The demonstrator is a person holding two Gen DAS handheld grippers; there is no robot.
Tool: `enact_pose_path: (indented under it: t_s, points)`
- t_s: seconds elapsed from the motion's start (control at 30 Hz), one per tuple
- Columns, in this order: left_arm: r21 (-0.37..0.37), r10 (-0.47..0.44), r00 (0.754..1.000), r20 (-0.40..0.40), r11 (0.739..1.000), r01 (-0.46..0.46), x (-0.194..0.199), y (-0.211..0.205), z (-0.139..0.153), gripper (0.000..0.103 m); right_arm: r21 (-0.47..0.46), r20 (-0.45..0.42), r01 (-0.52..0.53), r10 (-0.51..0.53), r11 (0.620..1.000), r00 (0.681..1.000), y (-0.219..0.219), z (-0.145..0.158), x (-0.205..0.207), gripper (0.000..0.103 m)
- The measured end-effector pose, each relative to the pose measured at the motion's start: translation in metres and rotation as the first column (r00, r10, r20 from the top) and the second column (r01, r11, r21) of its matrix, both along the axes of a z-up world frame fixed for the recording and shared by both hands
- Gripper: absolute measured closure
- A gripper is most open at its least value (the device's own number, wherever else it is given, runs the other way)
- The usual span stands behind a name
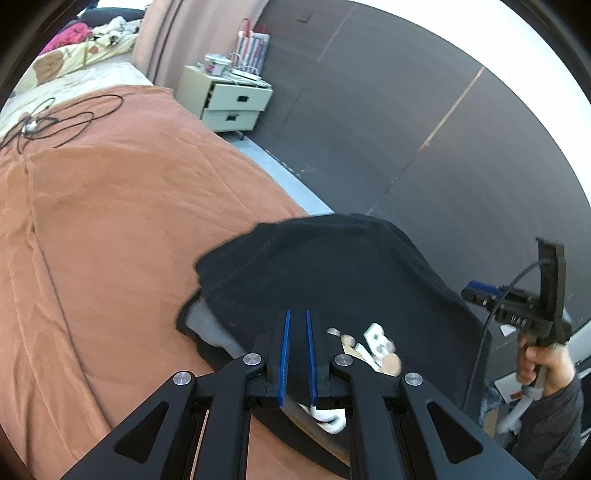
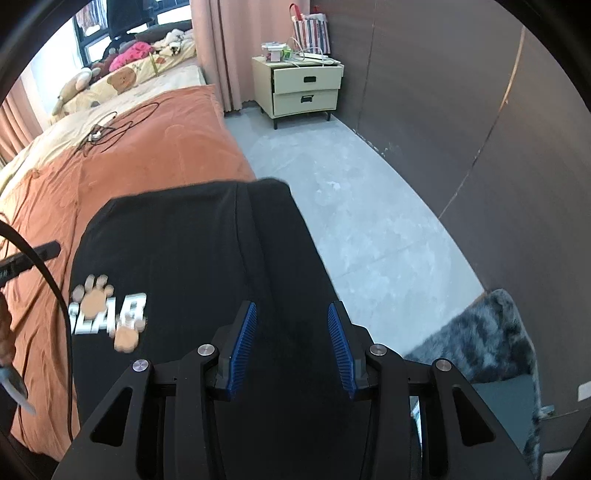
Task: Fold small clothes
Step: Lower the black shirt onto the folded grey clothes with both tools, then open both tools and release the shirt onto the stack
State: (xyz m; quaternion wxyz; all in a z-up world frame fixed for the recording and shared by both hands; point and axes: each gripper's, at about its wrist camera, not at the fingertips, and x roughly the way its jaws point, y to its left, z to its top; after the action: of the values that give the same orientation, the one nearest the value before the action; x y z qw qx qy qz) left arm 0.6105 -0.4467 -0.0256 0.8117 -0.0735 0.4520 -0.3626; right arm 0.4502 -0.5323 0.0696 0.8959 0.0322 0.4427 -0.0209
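**Black garment at the bed's edge, two claws over it**

An orange blanket [image 2: 155,147] covers most of the bed, with a cream sheet [image 2: 55,136] beyond it and a tangle of black cable [image 1: 55,118] lying on the blanket near the far end. Grey floor [image 2: 351,206] runs along the bed's side to a dark panelled wall [image 1: 406,110]. A pale two-drawer nightstand [image 2: 306,88] stands against pink curtains [image 2: 221,51], its top cluttered, a striped bag [image 2: 312,33] behind it. A shaggy grey rug [image 2: 487,339] lies on the floor near the right wrist view's lower edge.

The black garment [image 2: 184,251] lies on the blanket at the side of the bed next to the floor, one part of it doubled over so a seam runs down the cloth. Its printed front faces up, with white letters and tan paw prints [image 2: 107,314]; a grey inner layer shows at one corner in the left wrist view.

The left claw [image 1: 297,354] hangs over the garment with its blue pads drawn nearly together, only a thin slit between them; no cloth shows in that slit. The right claw [image 2: 291,347] stands part-way apart above the black cloth, nothing caught between its ribbed pads. In the left wrist view a hand [image 1: 543,365] in a dark sleeve grips the right tool's handle.
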Motion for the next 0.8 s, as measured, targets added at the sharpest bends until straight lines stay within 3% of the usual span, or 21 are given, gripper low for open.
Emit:
enact_pose_path:
  t_s: [0.17, 0.3, 0.5, 0.6, 0.7, 0.8]
  points:
    - [0.008, -0.079, 0.997, 0.008, 0.997, 0.079, -0.024, -0.021, -0.003, 0.096, 0.054, 0.112, -0.069, 0.063, 0.996, 0.992, -0.001, -0.013, -0.071, 0.066]
    - [0.036, -0.132, 0.991, 0.011, 0.991, 0.131, -0.035, -0.040, -0.014, 0.095, 0.082, 0.160, -0.076, 0.062, 0.994, 0.985, -0.006, -0.038, -0.092, 0.066]
    - [0.077, -0.124, 0.992, -0.031, 0.989, 0.126, -0.026, -0.050, -0.038, 0.095, 0.041, 0.184, -0.009, 0.001, 0.999, 0.983, -0.020, -0.055, -0.088, 0.093]
    - [0.073, -0.117, 0.992, -0.037, 0.990, 0.120, -0.023, -0.051, -0.040, 0.095, -0.011, 0.172, 0.050, -0.047, 0.999, 0.984, -0.017, -0.066, -0.080, 0.094]
    - [0.081, -0.115, 0.993, -0.030, 0.990, 0.117, -0.024, -0.052, -0.040, 0.095, 0.085, 0.164, 0.061, -0.074, 0.995, 0.984, -0.025, -0.075, -0.077, 0.094]
    - [0.086, -0.119, 0.992, -0.032, 0.989, 0.121, -0.027, -0.049, -0.039, 0.095, 0.035, 0.155, 0.065, -0.070, 0.997, 0.985, -0.019, -0.075, -0.081, 0.094]
